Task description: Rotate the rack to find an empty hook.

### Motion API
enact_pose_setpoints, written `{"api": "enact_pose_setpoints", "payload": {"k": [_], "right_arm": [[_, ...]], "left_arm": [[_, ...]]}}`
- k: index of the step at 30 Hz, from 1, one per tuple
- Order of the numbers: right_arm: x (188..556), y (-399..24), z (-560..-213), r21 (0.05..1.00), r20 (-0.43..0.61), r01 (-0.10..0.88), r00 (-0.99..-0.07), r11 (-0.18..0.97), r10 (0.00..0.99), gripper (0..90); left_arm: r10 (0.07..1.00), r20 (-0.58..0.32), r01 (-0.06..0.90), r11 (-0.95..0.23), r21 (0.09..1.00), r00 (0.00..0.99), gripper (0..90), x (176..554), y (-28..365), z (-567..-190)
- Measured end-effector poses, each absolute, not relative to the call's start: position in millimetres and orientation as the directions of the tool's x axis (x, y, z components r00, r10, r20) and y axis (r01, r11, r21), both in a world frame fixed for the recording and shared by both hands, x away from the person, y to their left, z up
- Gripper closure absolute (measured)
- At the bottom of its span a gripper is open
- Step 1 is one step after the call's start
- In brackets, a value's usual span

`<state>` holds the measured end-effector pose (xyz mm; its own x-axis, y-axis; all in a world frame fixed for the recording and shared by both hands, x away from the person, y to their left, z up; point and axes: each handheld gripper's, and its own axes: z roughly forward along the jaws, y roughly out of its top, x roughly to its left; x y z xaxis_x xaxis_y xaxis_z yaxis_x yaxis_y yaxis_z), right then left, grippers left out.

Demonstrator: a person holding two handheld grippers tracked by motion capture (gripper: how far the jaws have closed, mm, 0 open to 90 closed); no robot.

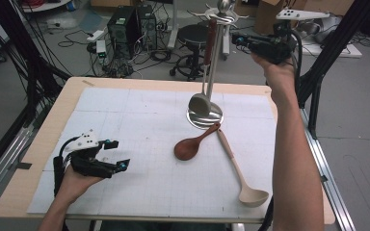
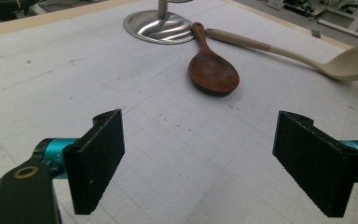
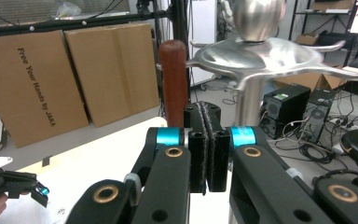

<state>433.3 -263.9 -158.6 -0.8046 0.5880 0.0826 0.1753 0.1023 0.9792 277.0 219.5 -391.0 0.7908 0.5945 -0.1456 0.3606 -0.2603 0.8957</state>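
Note:
A steel utensil stand rises from a round base at the back of the mat. A brown-handled metal spoon hangs from one of its hooks. My right gripper is held high beside the stand's top, jaws shut with nothing between them. In the right gripper view the shut right gripper sits just before the brown handle and the hook crown. A wooden spoon and a beige ladle lie on the mat. My left gripper rests low at the left, open and empty; in the left gripper view the open left gripper faces the wooden spoon.
A white gridded mat covers the wooden table. The ladle lies to the right of the stand's base. Beyond the table stand computer towers, a stool and loose cables. Cardboard sheets lean at the back.

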Motion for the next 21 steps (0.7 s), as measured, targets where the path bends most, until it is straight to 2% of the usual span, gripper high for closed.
{"api": "enact_pose_setpoints", "payload": {"k": [21], "right_arm": [[442,-277,-151,0.979,0.087,0.181,-0.781,0.09,0.618,89.7]], "left_arm": [[0.591,-0.141,0.359,-0.27,0.893,0.794,17.3,277,219,-392]]}}
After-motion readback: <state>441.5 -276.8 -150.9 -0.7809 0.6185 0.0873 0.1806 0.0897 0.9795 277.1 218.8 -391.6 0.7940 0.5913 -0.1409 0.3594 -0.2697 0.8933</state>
